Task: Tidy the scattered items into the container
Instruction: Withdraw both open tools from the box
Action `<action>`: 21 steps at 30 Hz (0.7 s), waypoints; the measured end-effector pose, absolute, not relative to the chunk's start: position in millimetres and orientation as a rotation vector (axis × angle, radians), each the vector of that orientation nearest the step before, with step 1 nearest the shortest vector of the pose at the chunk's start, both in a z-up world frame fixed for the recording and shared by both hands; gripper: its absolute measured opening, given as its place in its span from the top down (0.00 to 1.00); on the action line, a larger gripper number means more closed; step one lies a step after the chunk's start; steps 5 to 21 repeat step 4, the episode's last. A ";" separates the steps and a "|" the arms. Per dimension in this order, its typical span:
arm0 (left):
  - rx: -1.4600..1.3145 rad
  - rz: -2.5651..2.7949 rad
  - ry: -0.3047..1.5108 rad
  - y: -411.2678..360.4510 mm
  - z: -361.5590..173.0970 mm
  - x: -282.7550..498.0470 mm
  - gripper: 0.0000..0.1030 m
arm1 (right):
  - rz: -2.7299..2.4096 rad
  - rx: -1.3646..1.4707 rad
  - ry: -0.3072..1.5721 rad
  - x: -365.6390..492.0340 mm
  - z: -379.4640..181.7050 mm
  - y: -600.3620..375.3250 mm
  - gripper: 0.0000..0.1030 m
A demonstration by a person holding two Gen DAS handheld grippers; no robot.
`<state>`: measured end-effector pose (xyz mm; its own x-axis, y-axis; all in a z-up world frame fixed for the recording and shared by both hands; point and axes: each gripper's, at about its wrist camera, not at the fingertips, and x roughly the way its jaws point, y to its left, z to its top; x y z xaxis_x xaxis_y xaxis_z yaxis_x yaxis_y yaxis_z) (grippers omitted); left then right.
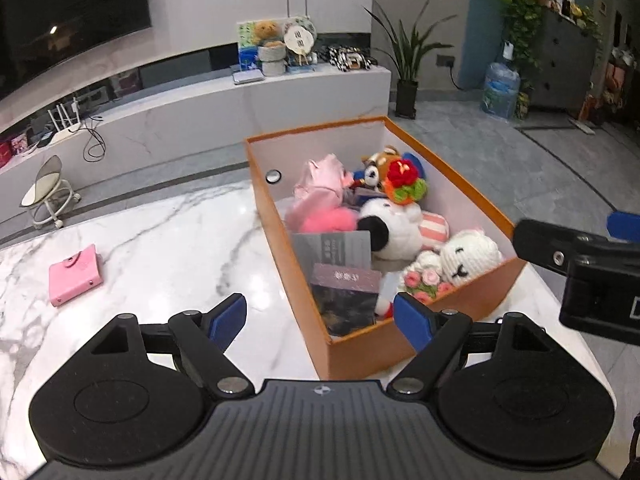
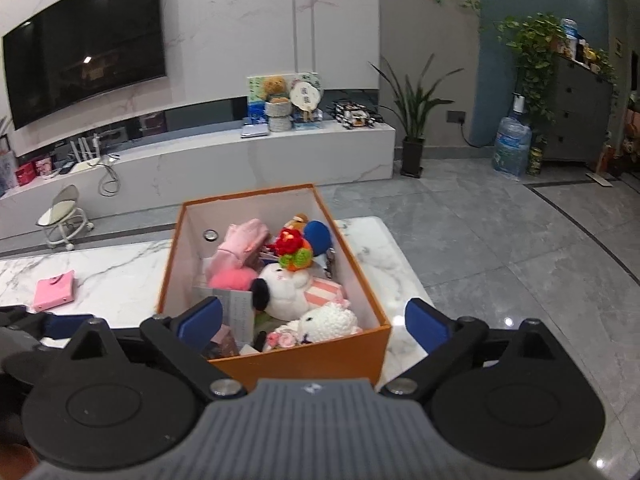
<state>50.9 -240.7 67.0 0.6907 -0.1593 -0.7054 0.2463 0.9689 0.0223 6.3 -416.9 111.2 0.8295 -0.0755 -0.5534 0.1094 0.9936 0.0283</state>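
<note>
- On the white marble tabletop (image 1: 160, 240), an orange cardboard box (image 1: 400, 344) holds plush toys; a pink snap wallet (image 1: 75, 274) lies well apart.
- Left hand-held gripper (image 1: 320, 320) spread, empty.
- Right hand-held gripper (image 2: 314, 322) spread, empty.

Open marble (image 1: 168, 240) beside toy-crammed box (image 1: 452, 176).

right tool (image 1: 580, 276) cut off at the frame edge; book (image 1: 346, 300) cover print unreadable.
</note>
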 end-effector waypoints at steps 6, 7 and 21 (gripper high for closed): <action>0.111 -0.243 0.751 -239.5 70.5 47.6 0.08 | -0.107 0.056 0.592 8.7 109.4 -417.9 0.04; 0.111 -0.243 0.751 -239.5 70.5 47.6 0.08 | -0.107 0.056 0.592 8.7 109.4 -417.9 0.04; 0.111 -0.243 0.751 -239.5 70.5 47.6 0.08 | -0.107 0.056 0.592 8.7 109.4 -417.9 0.04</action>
